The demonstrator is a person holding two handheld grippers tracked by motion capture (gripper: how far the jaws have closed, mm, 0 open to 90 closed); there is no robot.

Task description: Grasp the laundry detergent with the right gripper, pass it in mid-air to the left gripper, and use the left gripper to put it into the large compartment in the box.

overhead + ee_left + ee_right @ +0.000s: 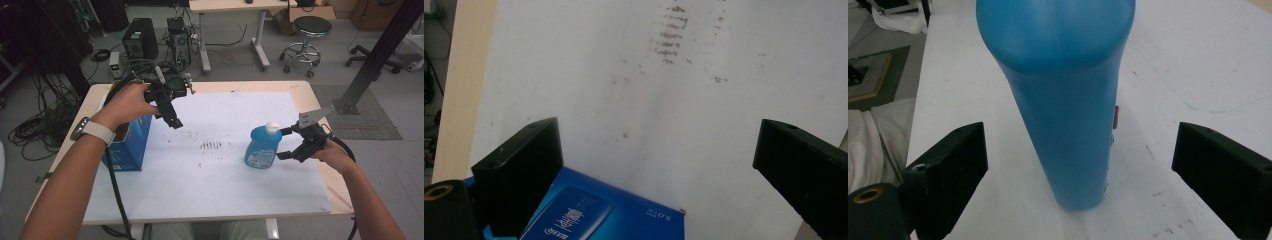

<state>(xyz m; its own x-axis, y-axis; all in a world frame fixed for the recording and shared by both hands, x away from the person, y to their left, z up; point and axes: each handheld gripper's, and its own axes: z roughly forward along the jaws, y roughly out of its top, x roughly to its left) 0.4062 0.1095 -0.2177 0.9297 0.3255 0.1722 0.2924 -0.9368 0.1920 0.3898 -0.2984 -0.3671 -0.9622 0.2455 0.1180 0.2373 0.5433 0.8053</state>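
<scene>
A blue bottle (262, 146) with a white cap stands upright on the white mat (225, 190), right of centre. My right gripper (285, 144) is open right beside it, one jaw on each side; the bottle's blue body (1068, 100) rises between the wide-apart jaws without touching them. A blue carton (127, 145) stands at the table's left edge. My left gripper (172, 117) hangs open above the mat just right of the carton, pointing down. In the left gripper view the carton's printed top (594, 212) lies below the spread jaws, with nothing between them.
Brown stains (211, 145) mark the mat's middle. The wooden table (300, 87) ends just beyond the mat on all sides. Behind the table stand computer cases (140, 40), tangled cables, a stool (310, 30) and a black post (372, 60).
</scene>
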